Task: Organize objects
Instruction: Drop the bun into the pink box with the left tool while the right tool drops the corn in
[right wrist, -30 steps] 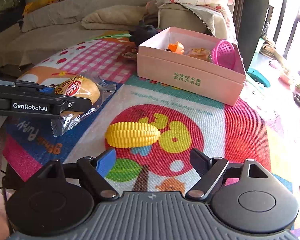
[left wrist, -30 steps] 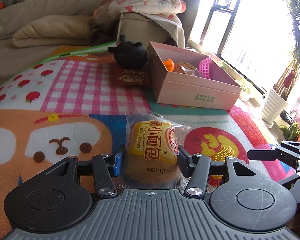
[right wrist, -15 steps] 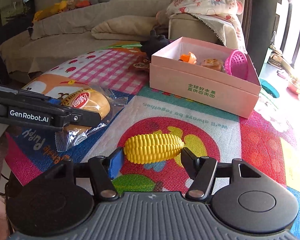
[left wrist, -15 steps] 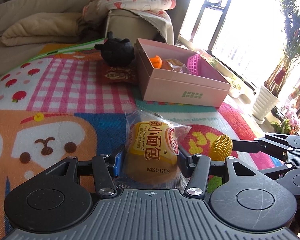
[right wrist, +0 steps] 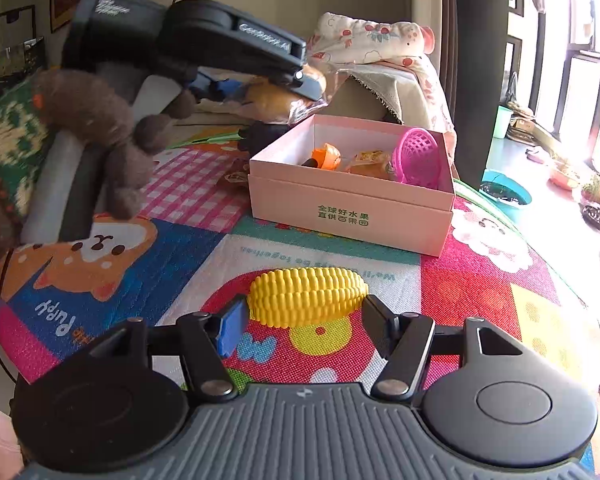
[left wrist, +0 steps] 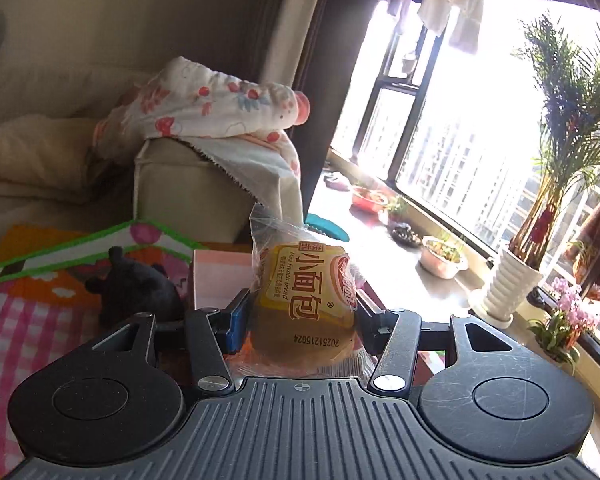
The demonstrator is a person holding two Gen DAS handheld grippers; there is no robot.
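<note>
My left gripper (left wrist: 300, 314) is shut on a packet of small bread (left wrist: 304, 304) and holds it in the air. In the right wrist view the left gripper (right wrist: 284, 80) and the bread (right wrist: 272, 98) hang above the far left corner of the open pink box (right wrist: 352, 208). The box holds a pink basket (right wrist: 418, 156), an orange toy (right wrist: 326, 156) and a wrapped bun (right wrist: 370, 162). My right gripper (right wrist: 300, 316) is low over the play mat (right wrist: 472, 280), its pads pressed on both ends of a yellow toy corn (right wrist: 306, 296).
A black plush toy (left wrist: 136, 284) and a snack packet (right wrist: 236, 174) lie on the mat left of the box. A knitted sleeve with brown pom-poms (right wrist: 84, 108) fills the left. A sofa arm with a floral cloth (left wrist: 204, 120) stands behind; potted plants (left wrist: 508, 284) line the window.
The left gripper has lifted the bread off the mat and carried it toward the box. The right gripper has moved onto the corn and shut on it.
</note>
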